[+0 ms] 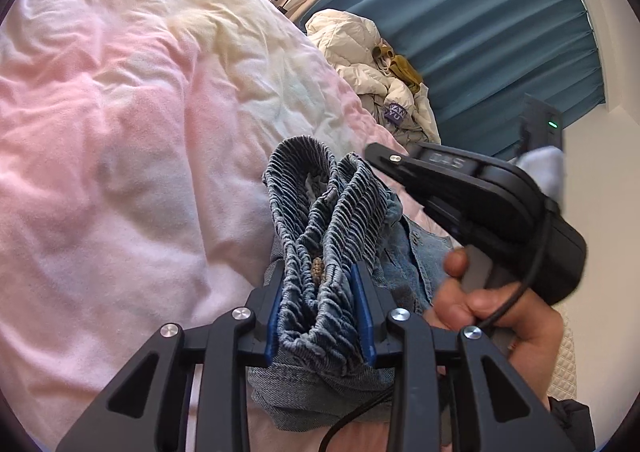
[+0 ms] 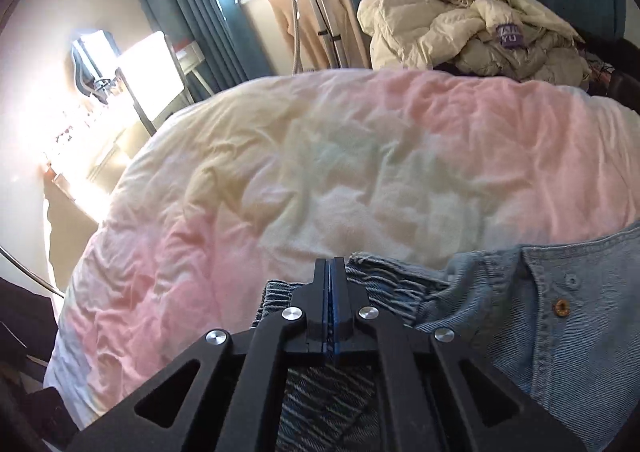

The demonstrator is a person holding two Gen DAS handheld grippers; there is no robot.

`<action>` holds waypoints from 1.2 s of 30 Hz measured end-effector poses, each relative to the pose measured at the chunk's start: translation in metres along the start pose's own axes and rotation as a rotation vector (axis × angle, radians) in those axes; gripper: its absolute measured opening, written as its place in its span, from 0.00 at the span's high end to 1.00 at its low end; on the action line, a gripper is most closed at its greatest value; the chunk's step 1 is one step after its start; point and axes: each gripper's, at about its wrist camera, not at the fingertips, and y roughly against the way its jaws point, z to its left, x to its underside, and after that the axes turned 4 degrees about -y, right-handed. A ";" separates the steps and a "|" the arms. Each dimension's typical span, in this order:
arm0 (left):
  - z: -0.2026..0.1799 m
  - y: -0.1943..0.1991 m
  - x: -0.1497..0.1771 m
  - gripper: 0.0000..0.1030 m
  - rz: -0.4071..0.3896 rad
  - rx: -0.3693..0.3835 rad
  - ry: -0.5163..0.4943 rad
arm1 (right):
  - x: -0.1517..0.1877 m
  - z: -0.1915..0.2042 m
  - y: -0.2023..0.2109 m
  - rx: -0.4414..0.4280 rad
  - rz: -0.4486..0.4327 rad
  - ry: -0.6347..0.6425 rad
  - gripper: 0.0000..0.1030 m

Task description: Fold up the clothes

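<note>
Left wrist view: we see the left gripper clamped on the gathered elastic waistband of a denim garment, the bunched fabric filling the gap between its blue pads; the garment lies on a pink and cream duvet; at 3 o'clock a hand holds the right gripper; a cream jacket sits at 1 o'clock.

Right wrist view: we see the right gripper's fingers pressed together, a thin edge of denim apparently pinched between them; the buttoned denim spreads toward 4 o'clock on the duvet; teal curtains hang at 11 o'clock.
</note>
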 end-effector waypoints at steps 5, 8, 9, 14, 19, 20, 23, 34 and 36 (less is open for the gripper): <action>0.008 -0.002 -0.001 0.48 0.021 -0.024 0.059 | 0.019 -0.026 0.094 -0.055 -0.150 -0.068 0.99; 0.010 -0.004 0.002 0.36 0.044 -0.031 0.075 | 0.045 -0.066 0.133 -0.031 -0.175 -0.123 0.97; 0.011 -0.005 0.002 0.33 0.052 -0.033 0.080 | 0.053 -0.079 0.146 -0.023 -0.183 -0.142 0.97; 0.020 -0.007 0.013 0.21 0.103 -0.007 0.154 | 0.097 -0.148 0.198 0.019 -0.198 -0.256 0.97; 0.026 -0.007 0.023 0.18 0.133 0.041 0.224 | 0.123 -0.206 0.208 -0.005 -0.153 -0.460 0.94; 0.025 -0.007 0.025 0.17 0.141 0.053 0.225 | 0.125 -0.210 0.207 -0.005 -0.152 -0.483 0.90; 0.021 -0.011 0.031 0.17 0.175 0.072 0.210 | 0.131 -0.218 0.203 -0.026 -0.174 -0.547 0.70; 0.006 -0.030 0.033 0.17 0.188 0.056 0.110 | 0.141 -0.225 0.179 -0.006 -0.109 -0.607 0.54; 0.003 -0.034 0.032 0.17 0.199 0.060 0.087 | 0.143 -0.228 0.175 0.019 -0.096 -0.618 0.48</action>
